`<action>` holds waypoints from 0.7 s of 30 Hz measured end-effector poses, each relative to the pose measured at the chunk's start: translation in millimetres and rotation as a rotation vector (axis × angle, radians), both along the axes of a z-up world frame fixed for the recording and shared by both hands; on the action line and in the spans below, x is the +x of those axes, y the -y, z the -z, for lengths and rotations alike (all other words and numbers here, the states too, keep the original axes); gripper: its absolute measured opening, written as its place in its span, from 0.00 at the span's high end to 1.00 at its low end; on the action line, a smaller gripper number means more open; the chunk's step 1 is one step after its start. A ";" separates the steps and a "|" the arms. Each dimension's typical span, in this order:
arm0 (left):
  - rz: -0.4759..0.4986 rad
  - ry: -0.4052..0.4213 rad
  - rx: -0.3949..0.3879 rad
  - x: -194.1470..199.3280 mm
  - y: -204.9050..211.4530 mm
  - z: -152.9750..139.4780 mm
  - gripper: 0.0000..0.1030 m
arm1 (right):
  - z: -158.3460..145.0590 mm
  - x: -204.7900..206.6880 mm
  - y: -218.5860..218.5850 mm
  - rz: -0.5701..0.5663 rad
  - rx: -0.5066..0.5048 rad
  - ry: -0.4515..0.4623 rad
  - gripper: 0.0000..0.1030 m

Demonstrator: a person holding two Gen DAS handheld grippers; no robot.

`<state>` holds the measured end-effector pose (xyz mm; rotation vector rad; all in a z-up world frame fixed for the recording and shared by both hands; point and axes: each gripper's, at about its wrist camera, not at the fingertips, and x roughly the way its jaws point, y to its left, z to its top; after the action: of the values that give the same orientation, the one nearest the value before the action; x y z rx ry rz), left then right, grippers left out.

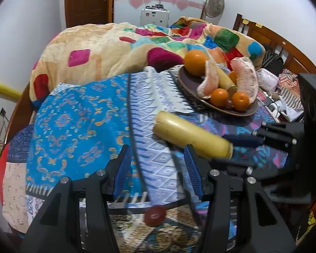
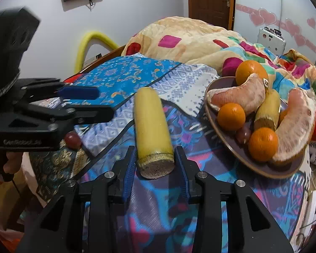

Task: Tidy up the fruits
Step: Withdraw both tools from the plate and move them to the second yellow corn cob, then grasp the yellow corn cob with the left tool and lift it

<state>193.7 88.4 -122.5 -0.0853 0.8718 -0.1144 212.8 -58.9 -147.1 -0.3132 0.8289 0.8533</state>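
Note:
A yellow cylindrical fruit piece (image 2: 152, 126) lies on the patterned cloth; it also shows in the left wrist view (image 1: 189, 135). My right gripper (image 2: 155, 160) is open, its fingers on either side of the piece's cut near end, and it shows from the side in the left wrist view (image 1: 240, 149). My left gripper (image 1: 158, 160) is open and empty above the cloth, and shows in the right wrist view (image 2: 94, 103). A red grape (image 1: 154, 215) lies on the cloth below it, also in the right wrist view (image 2: 72, 140). A brown plate (image 2: 225, 139) holds oranges (image 2: 263, 143), pomelo segments (image 2: 240, 94), a grape and another yellow piece.
The plate (image 1: 185, 82) stands at the right of the cloth-covered surface. A colourful blanket (image 1: 107, 48) is heaped behind. A wooden headboard (image 1: 269, 35) and clutter lie at the far right. A yellow tube (image 2: 88, 42) is at the left.

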 end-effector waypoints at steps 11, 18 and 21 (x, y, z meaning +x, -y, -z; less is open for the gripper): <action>0.049 -0.038 -0.008 11.2 36.7 2.0 0.50 | -6.7 -8.8 43.1 0.069 0.027 0.035 0.65; 0.032 -0.073 -0.046 31.5 47.3 -1.0 0.50 | -10.3 2.3 83.2 0.167 0.066 0.048 0.59; 0.041 -0.061 -0.001 36.9 59.1 -2.5 0.48 | -9.2 6.1 89.6 0.185 0.077 0.048 0.59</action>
<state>230.6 29.3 -120.0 -0.0724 0.9350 -0.1510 218.8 -148.5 -137.8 -0.1855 0.7658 0.7007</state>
